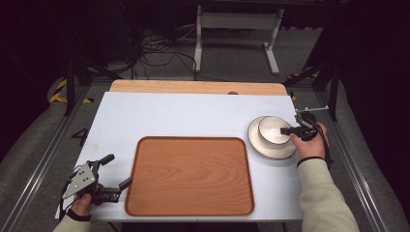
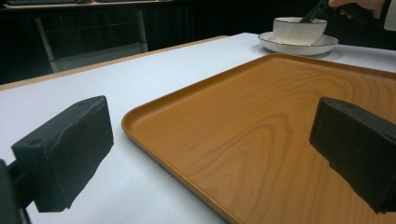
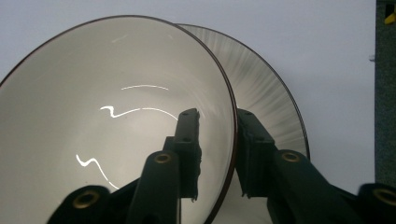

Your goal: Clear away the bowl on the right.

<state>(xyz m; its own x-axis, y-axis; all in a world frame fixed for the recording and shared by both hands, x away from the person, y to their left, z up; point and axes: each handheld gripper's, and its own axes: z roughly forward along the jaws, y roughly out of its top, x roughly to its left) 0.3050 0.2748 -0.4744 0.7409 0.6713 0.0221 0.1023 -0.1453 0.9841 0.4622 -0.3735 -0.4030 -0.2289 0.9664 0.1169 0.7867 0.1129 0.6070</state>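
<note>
bowl (image 3: 107, 121): white glazed ceramic, thin dark rim, round, deep. sits on the plate at the right side of the table, right of the tray.
plate (image 1: 285, 148): same white glaze, dark rim, shallow, fine radial streaks on the inner slope in the right gripper view.
handling (judgement): rigid, brittle, moderately heavy for a rim pinch. glaze looks slick, glare lines on the inside. chips if knocked against the plate.
hold point: the rim wall, one jaw inside, one outside. a rim pinch will likely let the bowl tip, so lift slow and level.
right gripper (image 3: 218, 154): jaws straddle the bowl's rim, inner jaw against the inside wall, outer jaw just beside the outside. looks clamped on the rim or very nearly; can't confirm full contact on the outer pad.
left gripper (image 1: 115, 171): released, jaws wide apart, nothing between them. sits at the near left corner of the table, just beside the tray's left edge.
tray (image 1: 191, 144): wood-grain, orange-brown, rounded corners, low raised lip, empty. smooth finish, the bowl could slide on it.
table (image 1: 169, 113): matte pale surface, bare wood strip along the far edge.
</note>
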